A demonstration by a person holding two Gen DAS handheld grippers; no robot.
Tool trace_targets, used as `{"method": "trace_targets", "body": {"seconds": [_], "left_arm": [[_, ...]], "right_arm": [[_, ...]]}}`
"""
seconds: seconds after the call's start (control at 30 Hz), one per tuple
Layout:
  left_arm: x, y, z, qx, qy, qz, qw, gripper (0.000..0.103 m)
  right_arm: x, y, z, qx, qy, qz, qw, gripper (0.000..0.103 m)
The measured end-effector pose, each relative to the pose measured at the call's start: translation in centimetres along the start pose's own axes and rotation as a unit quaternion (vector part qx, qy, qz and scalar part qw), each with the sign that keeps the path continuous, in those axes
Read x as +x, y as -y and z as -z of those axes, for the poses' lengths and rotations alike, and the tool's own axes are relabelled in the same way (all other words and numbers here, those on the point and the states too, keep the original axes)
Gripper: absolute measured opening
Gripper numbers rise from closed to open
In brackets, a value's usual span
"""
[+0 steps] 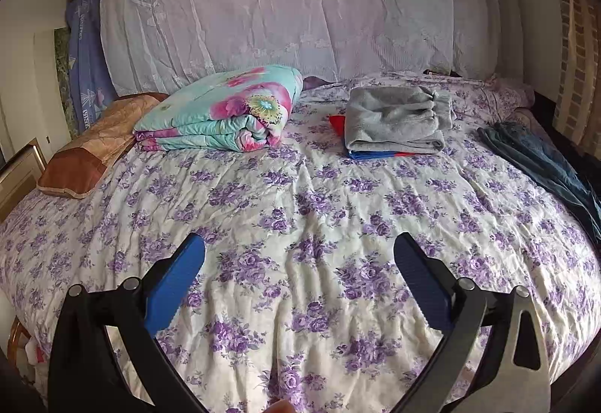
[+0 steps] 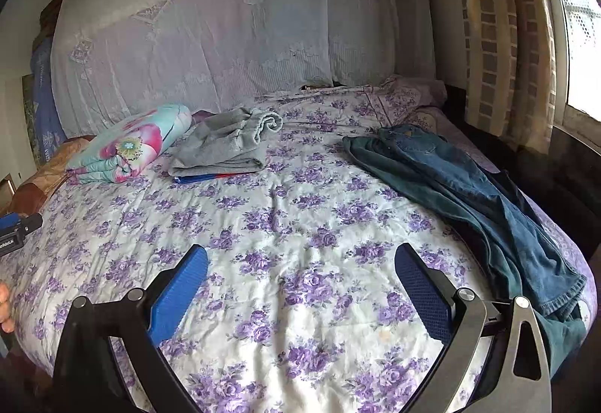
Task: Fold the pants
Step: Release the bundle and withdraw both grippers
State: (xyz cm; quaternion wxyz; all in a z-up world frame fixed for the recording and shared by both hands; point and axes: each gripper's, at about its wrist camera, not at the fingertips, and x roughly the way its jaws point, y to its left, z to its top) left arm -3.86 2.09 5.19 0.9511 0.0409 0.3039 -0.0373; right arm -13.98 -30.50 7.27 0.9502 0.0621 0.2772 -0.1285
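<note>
Unfolded blue jeans [image 2: 477, 195] lie with a dark teal garment [image 2: 379, 159] in a loose pile along the bed's right side, also seen in the left wrist view [image 1: 544, 165]. Folded grey pants [image 1: 398, 120] sit on a folded blue and red garment [image 1: 370, 154] toward the back of the bed; the grey pants also show in the right wrist view [image 2: 225, 142]. My left gripper [image 1: 300, 262] is open and empty above the floral bedspread [image 1: 300, 210]. My right gripper [image 2: 300, 262] is open and empty, left of the jeans. The left gripper's body [image 2: 17, 229] shows at the left edge.
A folded floral quilt [image 1: 225, 112] and a brown pillow [image 1: 94, 146] lie at the back left. A lace-covered headboard [image 1: 281, 18] stands behind. A curtain [image 2: 499, 37] and window [image 2: 582, 37] are to the right. Dark bed frame [image 2: 563, 168] edges the right side.
</note>
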Motion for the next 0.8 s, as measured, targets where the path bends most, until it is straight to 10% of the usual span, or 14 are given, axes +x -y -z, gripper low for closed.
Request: {"method": "trace_targets", "body": {"seconds": [0.8], "left_arm": [[1.4,0.7,0.2,-0.008,-0.027,-0.003,0.9996,0.098]], "right_arm": [[2.0,1.0,1.8,0.022,-0.030,0.003,0.999,0.100]]}}
